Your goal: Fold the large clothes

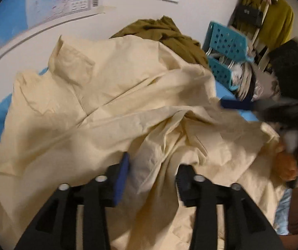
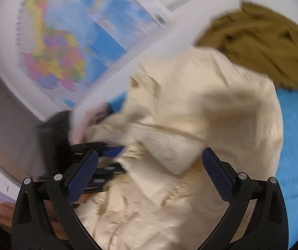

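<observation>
So I'm partway into folding this big cream garment (image 1: 115, 95). It's spread over the blue bed (image 2: 295, 137), collar end up toward the wall, and it's still pretty rumpled through the middle, with a long strip (a sleeve or a front edge, can't tell which) lying across the body. Looks to me like one fold has just been laid down and I'm between grabs, not holding anything.

My left gripper (image 1: 152, 177) is pointing down at the bunched-up fabric near the bottom. Its fingers (image 1: 122, 179) are partly apart with cloth under them, but they aren't pinching it. My right gripper (image 2: 149, 177) has its fingers spread really wide over the lower middle of the garment, nothing between them that they're clamping. From the left camera you can see it off to the right side, near the garment's edge, though it's blurry.

There's an olive green garment (image 1: 165, 35) heaped behind the cream one, touching or overlapping its far edge, so I guess that's next in line.

Next move, as I see it: pick two clean spots on the same edge, probably the lower hem or the loose side, close on a single layer each, and pull it flat before folding over. The risk is grabbing several wrinkled layers at once and dragging the whole thing sideways.
</observation>
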`<state>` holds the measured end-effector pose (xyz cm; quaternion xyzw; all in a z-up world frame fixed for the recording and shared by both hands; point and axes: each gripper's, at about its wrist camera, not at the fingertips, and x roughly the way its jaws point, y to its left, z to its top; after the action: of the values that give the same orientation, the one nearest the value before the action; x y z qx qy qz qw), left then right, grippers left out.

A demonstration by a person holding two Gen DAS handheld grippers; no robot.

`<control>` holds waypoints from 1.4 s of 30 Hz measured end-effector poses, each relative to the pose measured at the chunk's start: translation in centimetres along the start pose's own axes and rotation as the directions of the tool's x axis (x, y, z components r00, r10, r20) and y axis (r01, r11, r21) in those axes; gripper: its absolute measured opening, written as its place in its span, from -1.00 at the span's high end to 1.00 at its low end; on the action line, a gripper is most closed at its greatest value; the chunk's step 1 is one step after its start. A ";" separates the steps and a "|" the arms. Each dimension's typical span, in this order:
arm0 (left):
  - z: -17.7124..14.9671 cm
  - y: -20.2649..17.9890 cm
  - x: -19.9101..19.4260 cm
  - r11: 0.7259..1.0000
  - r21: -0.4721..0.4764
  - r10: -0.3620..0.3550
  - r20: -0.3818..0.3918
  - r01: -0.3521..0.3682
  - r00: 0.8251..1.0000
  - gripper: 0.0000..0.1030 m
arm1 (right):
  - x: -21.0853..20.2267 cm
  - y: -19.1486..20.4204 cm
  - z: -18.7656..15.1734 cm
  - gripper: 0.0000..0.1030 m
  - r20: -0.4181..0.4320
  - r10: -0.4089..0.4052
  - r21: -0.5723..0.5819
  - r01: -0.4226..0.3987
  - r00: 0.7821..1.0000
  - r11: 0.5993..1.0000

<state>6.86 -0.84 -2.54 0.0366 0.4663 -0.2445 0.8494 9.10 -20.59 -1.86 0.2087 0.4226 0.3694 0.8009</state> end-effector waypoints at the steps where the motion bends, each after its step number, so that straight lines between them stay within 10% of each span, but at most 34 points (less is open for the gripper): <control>1: -0.2 0.2 -0.7 1.000 -0.009 -0.008 0.011 0.008 1.000 -0.11 | 0.6 -0.3 -0.1 -0.91 -0.031 -0.020 0.010 0.021 0.999 1.000; 4: -1.1 1.0 -3.8 1.000 -0.009 -0.006 0.080 0.007 0.997 -0.22 | 1.7 -0.5 -0.6 -0.59 -0.084 -0.029 -0.004 0.029 0.996 1.000; 6: -1.8 1.7 -5.7 1.000 -0.026 0.001 0.110 0.002 0.994 -0.22 | 2.6 -0.1 -0.8 0.86 -0.119 -0.033 -0.040 0.028 0.992 0.999; 7: -2.3 2.3 -6.5 0.999 -0.040 0.004 0.118 0.001 0.993 -0.22 | 2.9 0.2 -0.9 0.89 -0.129 -0.034 -0.063 0.026 0.991 0.998; 11: -5.6 5.4 -9.3 0.989 -0.114 0.106 0.136 -0.091 0.985 -0.22 | 0.2 1.7 0.6 0.88 -0.025 -0.168 -0.192 0.160 0.985 0.968; 17: -10.3 10.4 -9.2 0.945 -0.259 0.210 0.019 -0.198 0.977 -0.19 | 3.5 -1.0 0.2 0.08 -0.145 -0.384 -0.196 0.354 0.912 0.915; 25: -14.9 11.3 -13.7 0.927 -0.346 0.192 0.098 -0.148 0.976 -0.23 | -2.8 3.0 -0.9 -0.33 0.088 -0.289 -0.187 0.301 0.953 0.935; 29: -16.1 10.5 -13.4 0.925 -0.343 0.202 0.085 -0.162 0.976 -0.25 | 0.6 5.3 -1.7 -0.31 0.006 -0.272 -0.307 0.261 0.962 0.915; 34: -18.2 10.2 -14.4 0.907 -0.394 0.203 0.095 -0.150 0.975 -0.34 | 5.4 0.7 -1.5 -0.25 -0.170 -0.343 -0.197 0.309 0.924 0.931; 42: -23.5 10.5 -16.0 0.869 -0.492 0.110 0.079 -0.057 0.991 -0.39 | -6.3 1.1 -3.9 -0.87 0.047 -0.194 -0.122 0.198 0.980 0.973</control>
<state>-13.69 21.26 -4.53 -0.1717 0.4659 -0.0834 0.8640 3.08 -24.65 0.03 0.1216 0.4033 0.3108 0.8521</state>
